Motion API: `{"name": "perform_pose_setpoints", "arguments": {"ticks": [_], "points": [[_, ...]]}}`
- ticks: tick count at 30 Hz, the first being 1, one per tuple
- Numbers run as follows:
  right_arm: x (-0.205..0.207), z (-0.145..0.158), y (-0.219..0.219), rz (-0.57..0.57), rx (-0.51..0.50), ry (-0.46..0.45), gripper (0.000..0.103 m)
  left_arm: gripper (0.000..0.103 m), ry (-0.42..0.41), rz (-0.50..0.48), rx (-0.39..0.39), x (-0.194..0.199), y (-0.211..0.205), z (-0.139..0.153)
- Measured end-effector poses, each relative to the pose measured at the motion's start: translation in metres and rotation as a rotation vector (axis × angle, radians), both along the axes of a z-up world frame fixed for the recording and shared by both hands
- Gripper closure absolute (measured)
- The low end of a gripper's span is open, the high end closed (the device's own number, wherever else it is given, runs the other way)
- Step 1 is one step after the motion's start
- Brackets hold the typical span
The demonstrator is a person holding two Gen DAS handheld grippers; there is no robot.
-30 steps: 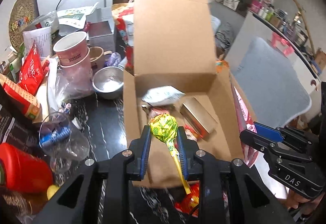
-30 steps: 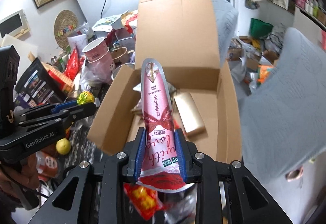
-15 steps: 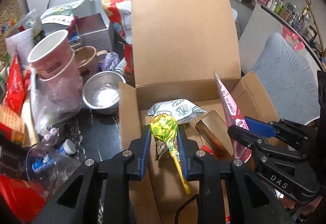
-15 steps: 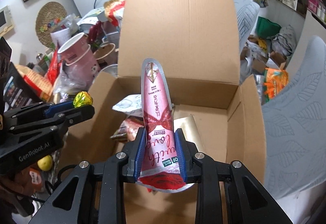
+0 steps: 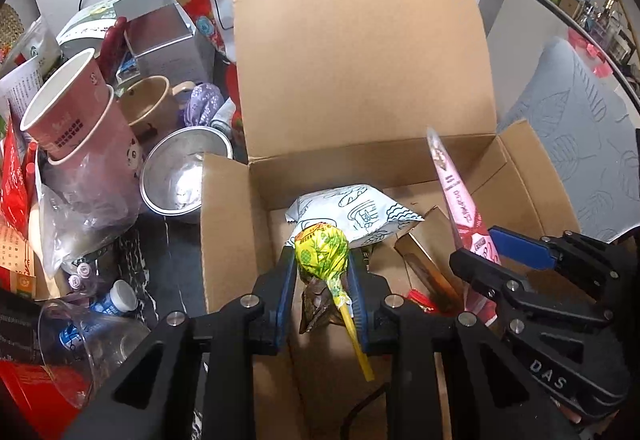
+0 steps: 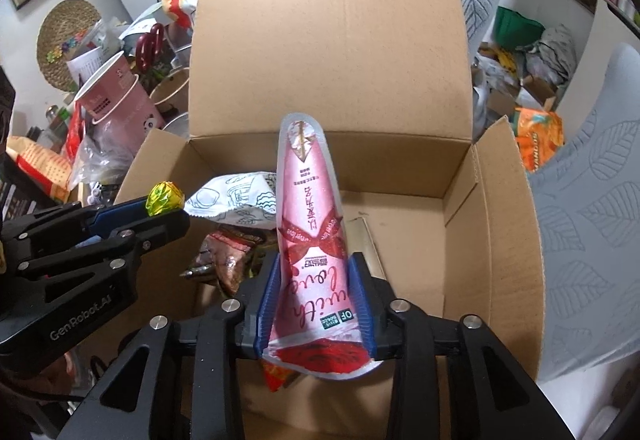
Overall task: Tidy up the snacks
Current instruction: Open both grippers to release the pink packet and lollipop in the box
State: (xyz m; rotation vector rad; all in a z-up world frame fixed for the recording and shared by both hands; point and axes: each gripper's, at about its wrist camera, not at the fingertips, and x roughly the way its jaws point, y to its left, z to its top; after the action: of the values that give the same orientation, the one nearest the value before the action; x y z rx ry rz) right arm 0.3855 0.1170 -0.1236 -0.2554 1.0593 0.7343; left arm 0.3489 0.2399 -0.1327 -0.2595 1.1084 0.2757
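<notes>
Cardboard box [image 5: 516, 175]: stood open on the dark table [image 5: 168, 260], its big lid flap upright at the back and both side flaps spread outward; both grippers hung over its open top, angled down into it.
Left gripper [image 5: 322, 272]: reached over the near left part of the box, its blue-padded jaws clamped on the lollipop's wrapped head. In the right wrist view it [image 6: 160, 209] entered from the left edge with the yellow head showing at its tip.
Right gripper [image 6: 316, 288]: pointed into the middle of the box; its jaws had just been opening, the pink pouch between them and the blue pads close against its sides. Whether they still pressed it could not be told.
Pink pouch [image 6: 310, 240]: long and tapered, printed with a red bow, it stood tip-up between the right jaws, above the box floor.
White snack packet [image 5: 356, 215]: lay inside the box against the back wall, just behind the lollipop.
Gold carton [image 5: 424, 264]: lay tilted on the box floor, between the two grippers.
Pink paper cups [image 5: 76, 115]: stacked and leaning, left of the box among the table clutter.
Steel bowl [image 5: 184, 171]: sat just beside the box's left flap.
Lollipop [image 5: 322, 250]: yellow-green wrapped head held at the left jaws' tips, its yellow stick trailing back between the fingers, over the box interior.
</notes>
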Motion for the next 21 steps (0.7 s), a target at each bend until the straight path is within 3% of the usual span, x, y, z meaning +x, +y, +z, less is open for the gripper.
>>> {"name": "perform_pose_setpoints", "arguments": {"ticks": [7, 21], "points": [[-0.005, 0.001, -0.003, -0.007, -0.014, 0.012, 0.060, 0.077, 0.067, 0.013, 0.032, 0.007, -0.002, -0.005], [-0.023, 0.036, -0.022, -0.032, -0.028, -0.047, 0.060, 0.076, 0.048, -0.001, 0.053, -0.010, -0.025, 0.024]]}}
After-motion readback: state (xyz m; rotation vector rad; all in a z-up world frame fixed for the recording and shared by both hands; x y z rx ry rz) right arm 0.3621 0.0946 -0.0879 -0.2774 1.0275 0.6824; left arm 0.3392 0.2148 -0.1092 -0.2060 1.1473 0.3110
